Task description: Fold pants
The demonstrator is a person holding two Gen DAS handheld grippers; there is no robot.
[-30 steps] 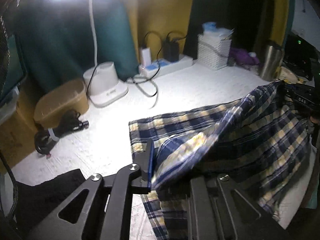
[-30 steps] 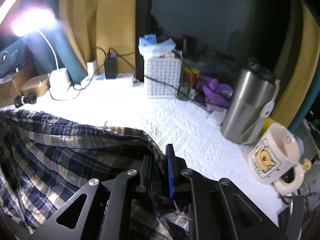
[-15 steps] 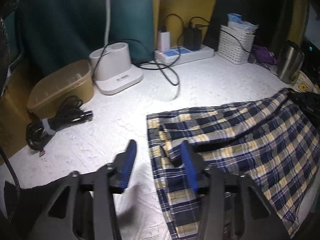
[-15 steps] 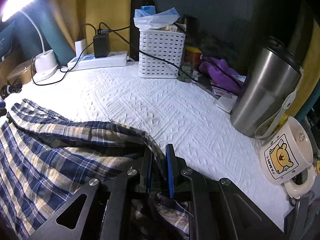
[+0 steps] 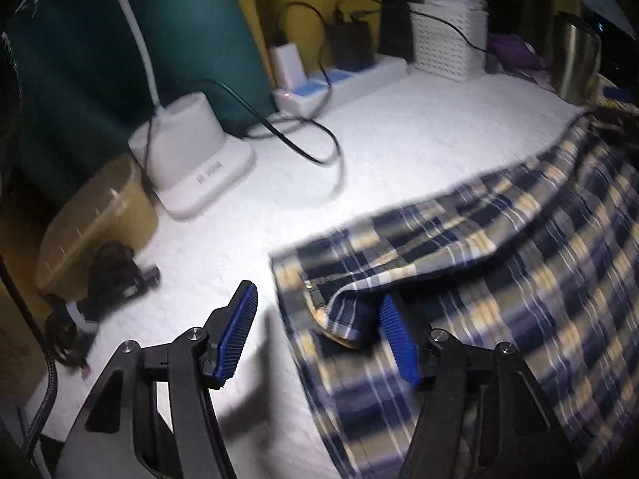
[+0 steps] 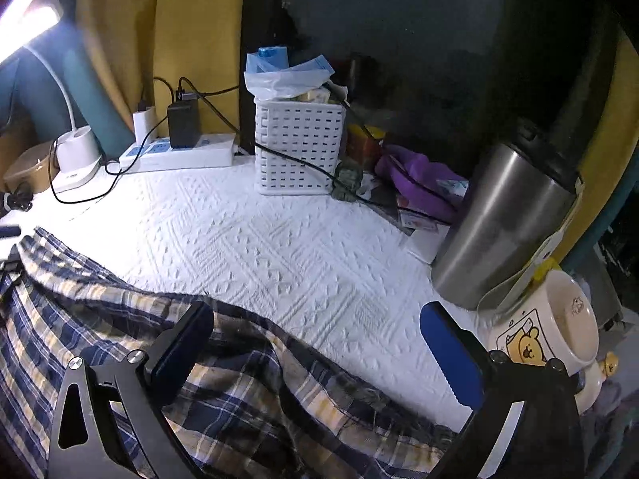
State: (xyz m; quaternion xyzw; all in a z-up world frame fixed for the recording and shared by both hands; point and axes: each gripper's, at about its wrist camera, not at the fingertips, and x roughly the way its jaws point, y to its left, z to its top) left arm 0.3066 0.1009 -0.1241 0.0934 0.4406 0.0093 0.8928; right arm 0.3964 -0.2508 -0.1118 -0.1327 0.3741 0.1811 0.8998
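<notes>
The plaid pants point(image 5: 499, 263) lie spread on the white-covered worktop point(image 5: 399, 147). The left tool point(image 5: 317, 331) is released, jaws wide, with a raised fold of cloth just ahead between them. The right tool point(image 6: 319, 343) is also released, jaws wide above the pants' edge, a steel tumbler point(image 6: 507, 223) ahead to its right.

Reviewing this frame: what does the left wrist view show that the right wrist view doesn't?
Only the left wrist view shows the open left gripper at the pants' turned-over corner, and a coiled black cable. Only the right wrist view shows the open right gripper, the bear mug and the lit lamp head. Both show the white basket, power strip and steel tumbler.
</notes>
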